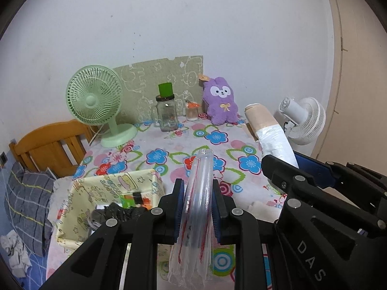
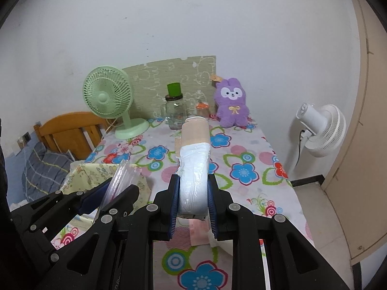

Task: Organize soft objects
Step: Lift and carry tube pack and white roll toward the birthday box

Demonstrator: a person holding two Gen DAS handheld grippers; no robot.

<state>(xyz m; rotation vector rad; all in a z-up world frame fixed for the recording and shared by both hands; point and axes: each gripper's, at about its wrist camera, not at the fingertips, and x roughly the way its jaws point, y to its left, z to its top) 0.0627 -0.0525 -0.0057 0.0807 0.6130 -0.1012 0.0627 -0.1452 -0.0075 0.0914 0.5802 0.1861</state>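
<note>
Basket point(image 1: 101, 188) lies left-forward of left gripper point(image 1: 198, 207), nearer arm, clenched on clear bag point(image 1: 198, 193); right gripper point(image 2: 193, 195) grasps stocking roll point(image 2: 194, 159), long axis pointing forward.

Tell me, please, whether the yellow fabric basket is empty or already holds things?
Not empty: the yellow fabric basket already holds dark and orange-green items; what they are is unclear.
</note>
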